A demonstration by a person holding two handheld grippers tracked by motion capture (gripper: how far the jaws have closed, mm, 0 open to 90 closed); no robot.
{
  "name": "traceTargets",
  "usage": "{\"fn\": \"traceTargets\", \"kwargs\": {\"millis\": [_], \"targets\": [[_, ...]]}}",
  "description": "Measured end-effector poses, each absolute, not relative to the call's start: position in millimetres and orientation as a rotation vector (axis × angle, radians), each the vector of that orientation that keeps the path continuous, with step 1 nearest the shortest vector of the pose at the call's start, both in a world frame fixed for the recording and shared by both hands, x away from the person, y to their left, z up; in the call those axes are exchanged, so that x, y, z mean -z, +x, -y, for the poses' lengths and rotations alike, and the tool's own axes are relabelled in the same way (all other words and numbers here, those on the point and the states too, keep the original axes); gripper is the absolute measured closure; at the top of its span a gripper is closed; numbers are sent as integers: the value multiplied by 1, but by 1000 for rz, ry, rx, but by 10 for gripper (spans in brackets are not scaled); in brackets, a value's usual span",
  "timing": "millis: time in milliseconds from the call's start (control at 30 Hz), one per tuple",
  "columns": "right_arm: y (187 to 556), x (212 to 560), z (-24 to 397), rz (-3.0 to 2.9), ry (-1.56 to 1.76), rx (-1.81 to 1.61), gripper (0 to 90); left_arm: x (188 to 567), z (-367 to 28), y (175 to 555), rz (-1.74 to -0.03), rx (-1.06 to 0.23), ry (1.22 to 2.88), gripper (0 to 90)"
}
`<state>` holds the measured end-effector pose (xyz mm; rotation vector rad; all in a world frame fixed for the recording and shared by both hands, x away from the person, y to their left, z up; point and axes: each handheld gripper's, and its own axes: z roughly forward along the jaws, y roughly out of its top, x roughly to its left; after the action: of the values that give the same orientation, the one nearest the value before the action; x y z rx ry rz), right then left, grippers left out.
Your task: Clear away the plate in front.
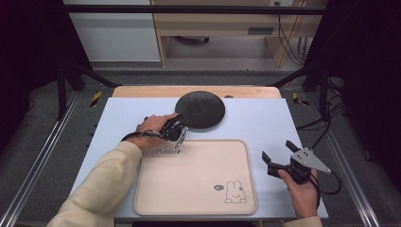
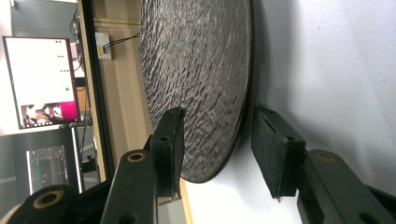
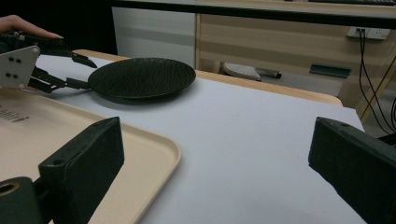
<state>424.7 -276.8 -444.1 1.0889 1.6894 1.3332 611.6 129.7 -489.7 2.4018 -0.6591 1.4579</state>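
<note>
- My left hand (image 1: 152,128) reaches forward across the near-left of the white table (image 1: 265,123), sleeve trailing back to the bottom edge, and it carries my left gripper (image 1: 180,130) turned on its side so the jaws stack one above the other.
- That gripper straddles the near-left rim of the black plate (image 1: 200,109): in the left gripper view one jaw lies over the textured top face and the other sits below, on the table side of the rim.
- The jaws stand at a middling gap with the rim between them; I think the pads are not yet pressing on it, though the upper pad's contact is hard to judge from this angle.
- My right hand (image 1: 302,191) rests at the near-right edge of the table, holding my right gripper (image 1: 279,156) level and pointing left and away, its jaws spread wide with nothing between them (the right gripper view looks straight through the gap at bare table).
- The plate is round, so it has no long axis; it lies flat, face up, at the far middle of the table, just beyond the far edge of the beige tray (image 1: 196,177).
- Count: one black plate, one tray (a rabbit drawing in its near-right corner), two grippers.
</note>
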Motion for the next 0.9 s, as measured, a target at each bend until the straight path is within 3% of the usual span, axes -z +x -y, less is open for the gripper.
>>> {"fn": "traceTargets", "kwargs": {"millis": [900], "targets": [[424,443,280,-1677,1093,-1330,41,496,-118,613,671,-1485,2374,600]]}}
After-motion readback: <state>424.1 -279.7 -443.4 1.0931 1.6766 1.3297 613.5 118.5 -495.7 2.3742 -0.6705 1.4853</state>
